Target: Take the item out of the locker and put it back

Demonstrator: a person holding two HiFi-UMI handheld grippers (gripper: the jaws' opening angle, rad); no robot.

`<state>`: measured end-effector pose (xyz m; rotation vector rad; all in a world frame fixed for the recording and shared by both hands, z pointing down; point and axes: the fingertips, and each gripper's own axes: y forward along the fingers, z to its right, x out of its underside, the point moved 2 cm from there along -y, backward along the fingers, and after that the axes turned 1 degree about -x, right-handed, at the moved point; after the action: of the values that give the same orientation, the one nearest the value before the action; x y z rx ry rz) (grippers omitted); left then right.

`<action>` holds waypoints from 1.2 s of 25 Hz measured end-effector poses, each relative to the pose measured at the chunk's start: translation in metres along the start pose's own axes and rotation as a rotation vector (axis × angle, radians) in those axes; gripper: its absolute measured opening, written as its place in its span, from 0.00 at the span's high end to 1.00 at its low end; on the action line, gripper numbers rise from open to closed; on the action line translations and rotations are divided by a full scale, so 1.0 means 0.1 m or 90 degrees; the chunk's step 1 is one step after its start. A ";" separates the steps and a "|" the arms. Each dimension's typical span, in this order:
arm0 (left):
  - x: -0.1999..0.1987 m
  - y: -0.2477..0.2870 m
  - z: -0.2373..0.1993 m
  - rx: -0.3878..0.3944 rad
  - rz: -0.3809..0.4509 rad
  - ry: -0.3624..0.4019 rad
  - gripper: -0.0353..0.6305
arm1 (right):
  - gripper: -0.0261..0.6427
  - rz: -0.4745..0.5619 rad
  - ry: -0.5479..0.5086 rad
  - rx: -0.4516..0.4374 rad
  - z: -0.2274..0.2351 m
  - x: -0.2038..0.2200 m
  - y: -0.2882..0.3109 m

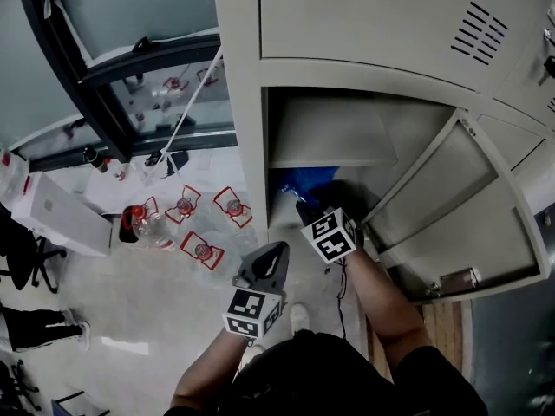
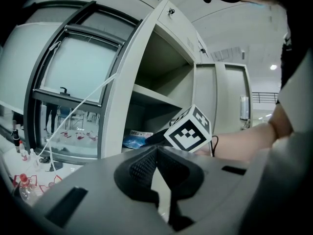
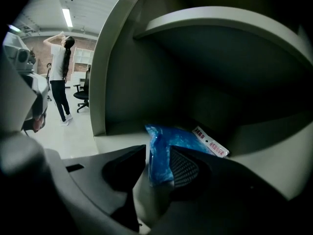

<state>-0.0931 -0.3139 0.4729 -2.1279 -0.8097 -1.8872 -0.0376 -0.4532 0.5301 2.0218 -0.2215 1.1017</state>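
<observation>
Inside the lower compartment of the locker, my right gripper stands with jaws apart. The blue plastic bag lies on the compartment floor, one fold standing up between them. I judge the risk is in backing out: if that fold catches a ribbed pad, it could drag the bag over the front edge. My left gripper hangs outside, jaws together and empty.

Glossy blue plastic bag; matt metal locker
</observation>
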 end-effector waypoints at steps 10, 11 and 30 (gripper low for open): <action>-0.08 -0.36 0.10 0.008 0.013 0.016 0.94 | 0.82 0.050 0.024 0.049 -0.15 -0.13 -0.44; -0.08 -0.40 0.12 0.010 0.015 0.017 0.94 | 0.84 0.054 0.027 0.053 -0.18 -0.13 -0.50; 0.06 -1.41 0.24 0.062 0.010 0.032 0.94 | 0.96 0.136 0.160 0.084 -1.27 -0.20 -1.71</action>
<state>-0.1439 -0.1837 0.4445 -2.0154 -0.8534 -1.8467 -0.0452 -0.2530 0.4556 1.9820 -0.2435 1.5269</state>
